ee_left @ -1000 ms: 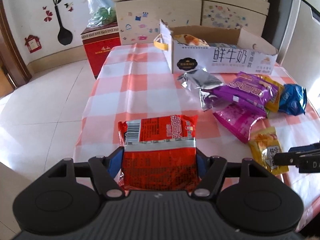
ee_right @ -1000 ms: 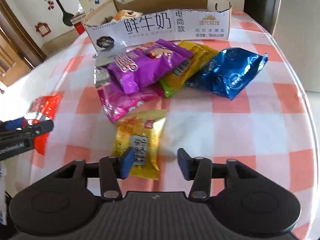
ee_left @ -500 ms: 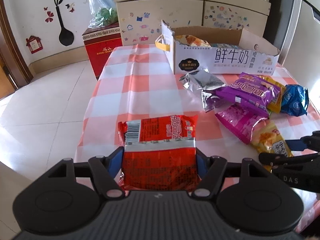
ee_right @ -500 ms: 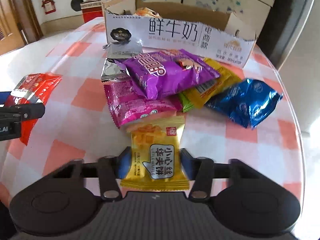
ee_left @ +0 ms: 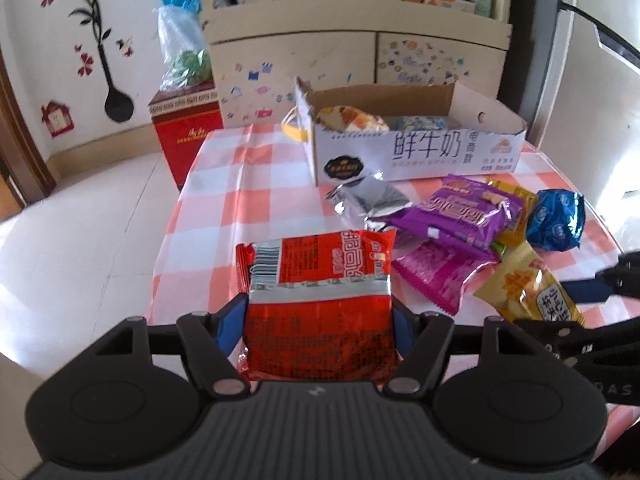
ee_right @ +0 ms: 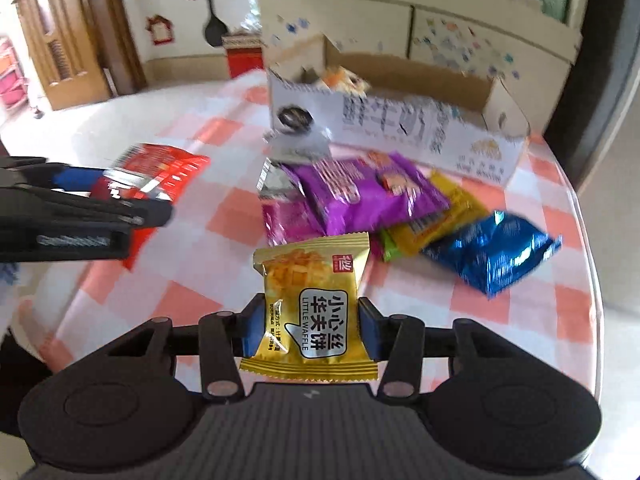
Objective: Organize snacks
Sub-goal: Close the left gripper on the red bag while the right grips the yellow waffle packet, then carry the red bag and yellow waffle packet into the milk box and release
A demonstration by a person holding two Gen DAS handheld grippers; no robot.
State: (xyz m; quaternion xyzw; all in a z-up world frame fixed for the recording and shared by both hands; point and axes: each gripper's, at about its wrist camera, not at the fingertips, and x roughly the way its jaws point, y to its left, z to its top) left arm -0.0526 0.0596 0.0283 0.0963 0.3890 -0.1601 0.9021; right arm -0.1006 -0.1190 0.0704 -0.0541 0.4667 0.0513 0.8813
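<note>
Left gripper (ee_left: 318,322) was clamped on the red packet (ee_left: 318,312), right gripper (ee_right: 311,330) closed on the yellow waffle packet (ee_right: 314,308) — both lifted clear of the checked tablecloth (ee_left: 240,184). The open carton (ee_left: 416,148) sat at the far side, behind the loose purple packet (ee_right: 368,196) and blue packet (ee_right: 492,252). Best carried high over that heap, one hand at a time, released only once inside the carton walls.
</note>
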